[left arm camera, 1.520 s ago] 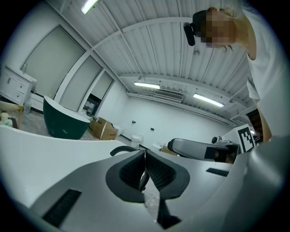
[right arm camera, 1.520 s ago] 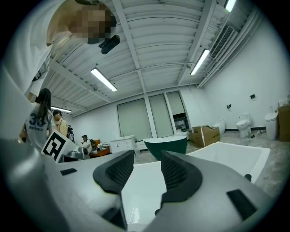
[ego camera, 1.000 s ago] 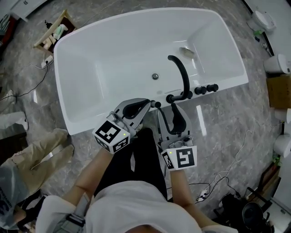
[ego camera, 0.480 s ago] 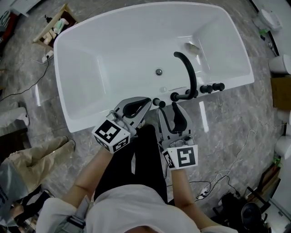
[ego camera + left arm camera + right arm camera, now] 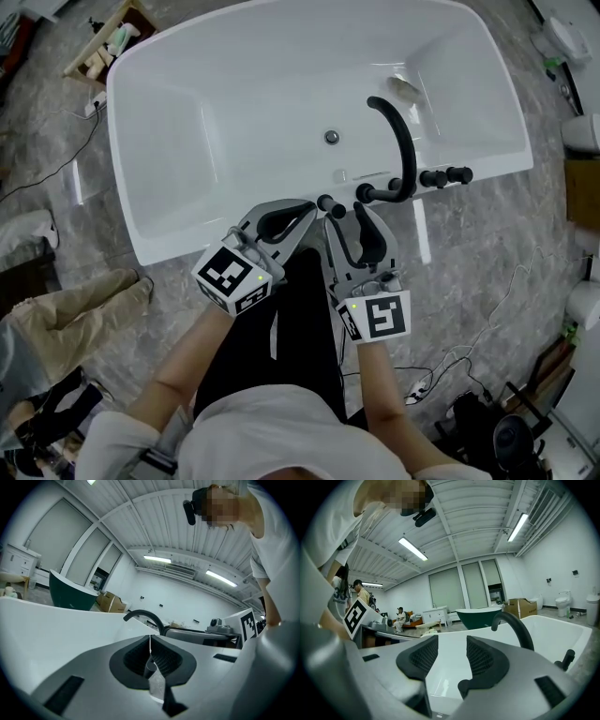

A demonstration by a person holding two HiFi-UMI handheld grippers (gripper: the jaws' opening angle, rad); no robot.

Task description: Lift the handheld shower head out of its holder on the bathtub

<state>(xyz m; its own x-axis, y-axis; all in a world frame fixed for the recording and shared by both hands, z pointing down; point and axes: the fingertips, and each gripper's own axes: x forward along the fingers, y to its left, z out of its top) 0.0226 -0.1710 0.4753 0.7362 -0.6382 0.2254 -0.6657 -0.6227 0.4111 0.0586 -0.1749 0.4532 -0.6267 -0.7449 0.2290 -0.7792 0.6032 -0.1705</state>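
The white bathtub [image 5: 187, 225] fills the upper head view. On its near rim stand a black arched spout [image 5: 398, 141], two black knobs [image 5: 447, 175] and a small black round-topped piece [image 5: 325, 202] that looks like the handheld shower head in its holder. My left gripper [image 5: 302, 211] is shut with nothing in it, its tip just left of that piece. Just below the piece, my right gripper [image 5: 345, 218] hangs open and empty. In the left gripper view the jaws meet [image 5: 150, 644] under the spout [image 5: 143, 616]. The right gripper [image 5: 450, 656] gapes beside the spout [image 5: 513, 625].
A wooden crate [image 5: 101, 52] sits on the marble floor at the tub's far left corner. Cables [image 5: 450, 370] and a cardboard box [image 5: 586, 187] lie to the right. Someone's trousers [image 5: 66, 309] are at the left. A green tub [image 5: 480, 613] and people stand farther back.
The view has drifted so the tub sits a little higher and further right. Both grippers have edged closer to the rim fittings, and their jaw states are unchanged.
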